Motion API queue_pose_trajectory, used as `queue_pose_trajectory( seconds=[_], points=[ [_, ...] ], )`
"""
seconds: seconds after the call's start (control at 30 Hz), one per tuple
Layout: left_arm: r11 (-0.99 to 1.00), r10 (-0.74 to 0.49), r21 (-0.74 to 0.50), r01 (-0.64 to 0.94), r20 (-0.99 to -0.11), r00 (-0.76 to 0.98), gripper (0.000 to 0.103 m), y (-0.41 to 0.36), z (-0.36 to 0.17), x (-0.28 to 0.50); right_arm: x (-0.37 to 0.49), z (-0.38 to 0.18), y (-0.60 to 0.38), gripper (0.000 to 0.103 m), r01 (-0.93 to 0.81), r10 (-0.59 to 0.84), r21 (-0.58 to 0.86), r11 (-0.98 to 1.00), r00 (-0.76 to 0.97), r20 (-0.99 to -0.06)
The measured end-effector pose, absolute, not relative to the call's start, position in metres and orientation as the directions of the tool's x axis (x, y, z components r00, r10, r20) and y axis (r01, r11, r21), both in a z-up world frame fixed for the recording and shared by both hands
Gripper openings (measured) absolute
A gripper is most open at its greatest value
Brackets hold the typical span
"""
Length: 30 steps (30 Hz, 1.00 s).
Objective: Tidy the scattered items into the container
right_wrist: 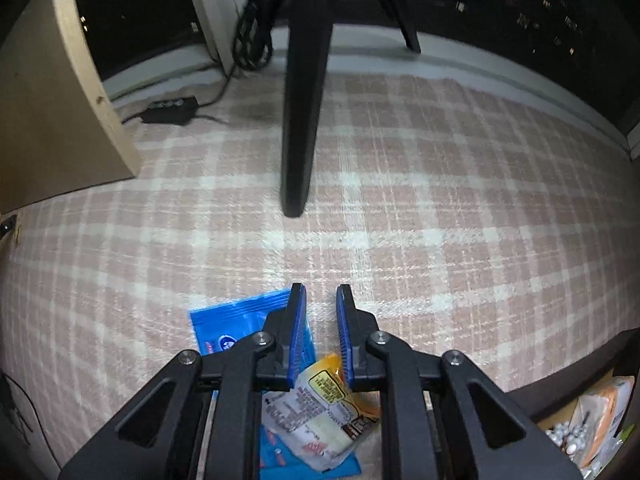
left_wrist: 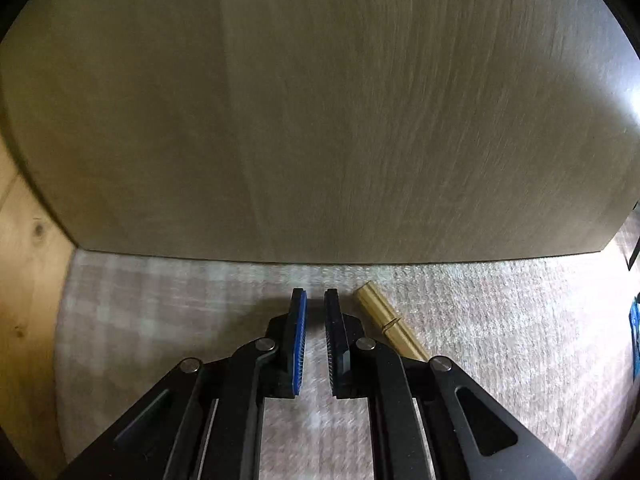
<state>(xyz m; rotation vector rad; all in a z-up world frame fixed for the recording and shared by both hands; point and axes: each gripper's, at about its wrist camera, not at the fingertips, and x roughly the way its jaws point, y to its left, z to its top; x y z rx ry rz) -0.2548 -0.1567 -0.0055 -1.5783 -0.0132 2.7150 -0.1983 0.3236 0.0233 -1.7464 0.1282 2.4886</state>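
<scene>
Carpet, pink plaid [right_wrist: 440,208], lies under both grippers. Your left gripper [left_wrist: 316,300], fingers slightly apart and empty, sits beside a tan bamboo stick bundle [left_wrist: 384,320]. Your right gripper [right_wrist: 320,296], fingers apart, hovers over a crinkly white snack packet [right_wrist: 316,412] on a blue plastic wipes pouch [right_wrist: 236,320]; light, slippery, so pinch an edge.

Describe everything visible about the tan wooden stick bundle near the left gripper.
The tan wooden stick bundle looks like several thin pale sticks bound by a thin band around the middle. It lies flat on the pink checked rug, angled diagonally, near the wooden panel. The left gripper, empty, partly hides its lower end; contact cannot be told.
</scene>
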Motion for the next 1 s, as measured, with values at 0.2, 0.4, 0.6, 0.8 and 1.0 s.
queue_pose_trajectory(
  seconds=[0.2, 0.4, 0.6, 0.8, 1.0],
  points=[
    [-0.994, 0.080, -0.030, -0.106, -0.854, -0.514, 0.005, -0.127, -0.010, -0.233, -0.185, 0.025, 0.310, 0.017, -0.080, -0.028, 0.057, -0.995, -0.325, -0.945],
    [-0.959, 0.175, -0.034, -0.281, -0.851, -0.495, 0.008, -0.087, -0.014, -0.199, -0.160, 0.026, 0.290, 0.020, -0.024, -0.095, 0.108, -0.994, -0.302, -0.948],
    [-0.906, 0.266, -0.071, -0.417, -0.863, -0.430, 0.006, -0.049, -0.019, -0.157, -0.129, 0.025, 0.269, 0.020, 0.012, -0.145, 0.148, -0.989, -0.291, -0.946],
    [-0.904, 0.268, -0.049, -0.424, -0.839, -0.474, 0.011, -0.040, -0.006, -0.134, -0.101, 0.027, 0.246, 0.021, 0.100, -0.235, 0.216, -0.971, -0.267, -0.935],
    [-0.984, 0.155, -0.081, -0.160, -0.833, -0.531, 0.009, -0.097, -0.004, -0.166, -0.134, 0.042, 0.287, 0.021, -0.054, -0.081, 0.108, -0.993, -0.367, -0.927]
  ],
)
